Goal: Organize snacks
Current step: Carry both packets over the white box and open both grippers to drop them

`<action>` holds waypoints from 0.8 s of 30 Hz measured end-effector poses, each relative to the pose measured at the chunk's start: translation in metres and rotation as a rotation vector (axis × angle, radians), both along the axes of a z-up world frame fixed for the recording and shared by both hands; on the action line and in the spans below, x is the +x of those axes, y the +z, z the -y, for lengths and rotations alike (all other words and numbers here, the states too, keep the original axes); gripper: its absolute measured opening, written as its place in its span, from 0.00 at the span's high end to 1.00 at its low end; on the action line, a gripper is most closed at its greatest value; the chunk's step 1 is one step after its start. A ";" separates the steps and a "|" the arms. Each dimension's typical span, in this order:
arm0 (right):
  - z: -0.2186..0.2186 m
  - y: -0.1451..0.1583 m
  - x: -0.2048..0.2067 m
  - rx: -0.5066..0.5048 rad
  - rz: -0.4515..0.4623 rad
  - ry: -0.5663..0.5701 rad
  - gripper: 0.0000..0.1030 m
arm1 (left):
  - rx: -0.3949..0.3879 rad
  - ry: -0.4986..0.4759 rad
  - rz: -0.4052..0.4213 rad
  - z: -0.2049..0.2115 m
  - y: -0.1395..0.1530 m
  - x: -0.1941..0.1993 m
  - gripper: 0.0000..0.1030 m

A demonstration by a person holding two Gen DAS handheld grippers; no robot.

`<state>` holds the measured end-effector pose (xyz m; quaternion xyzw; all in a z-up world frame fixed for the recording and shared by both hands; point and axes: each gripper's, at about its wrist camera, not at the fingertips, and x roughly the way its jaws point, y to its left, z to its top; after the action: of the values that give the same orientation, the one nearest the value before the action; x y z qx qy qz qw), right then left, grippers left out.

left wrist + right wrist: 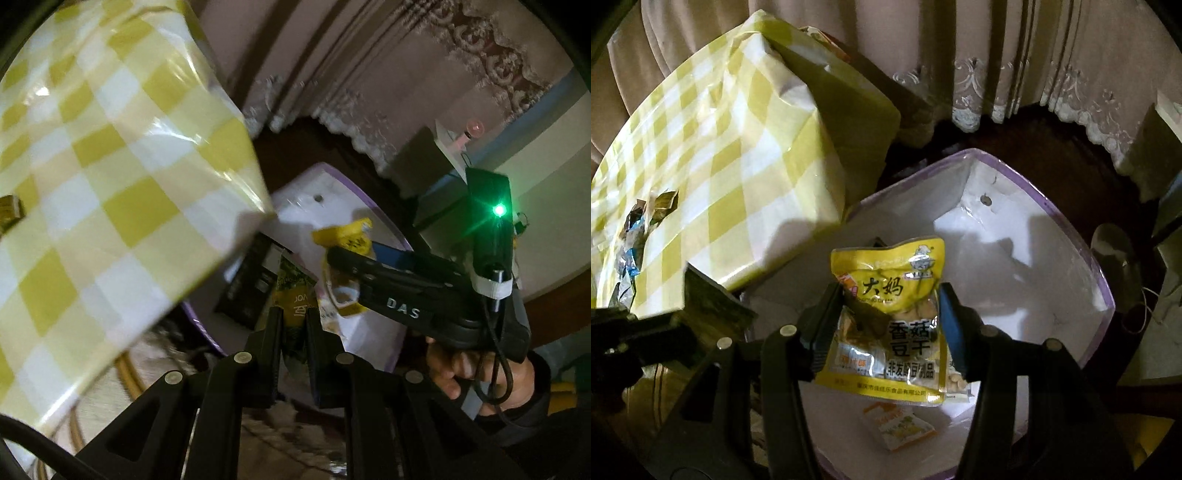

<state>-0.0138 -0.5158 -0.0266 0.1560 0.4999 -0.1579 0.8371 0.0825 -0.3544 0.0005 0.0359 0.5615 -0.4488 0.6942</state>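
The yellow dried-tofu packet point(890, 325) is held above the white, purple-rimmed storage box point(1071, 258), clamped between the right gripper point(886, 314) fingers. A green snack sachet point(293, 306) is pinched by the left gripper point(293, 321). Both are judged light, crinkly and slippery; a mid-body or sealed-edge grip is best.

Dim room, lace-trimmed curtains point(979, 74)

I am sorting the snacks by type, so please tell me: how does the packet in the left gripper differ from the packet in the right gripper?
The green packet in the left gripper is dark green and narrow; the yellow packet in the right gripper is bright yellow and wider. The green one is seen mostly edge-on, the yellow one shows its printed face. Both are clamped above the white box.
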 end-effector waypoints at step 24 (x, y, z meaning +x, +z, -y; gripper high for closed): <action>-0.025 0.002 0.005 0.028 0.005 0.054 0.44 | 0.017 0.160 -0.001 -0.031 -0.001 0.019 0.55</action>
<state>-0.0088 -0.4910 -0.0242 0.1547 0.5039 -0.1278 0.8401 0.1015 -0.3232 -0.0003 -0.0033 0.5668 -0.3870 0.7273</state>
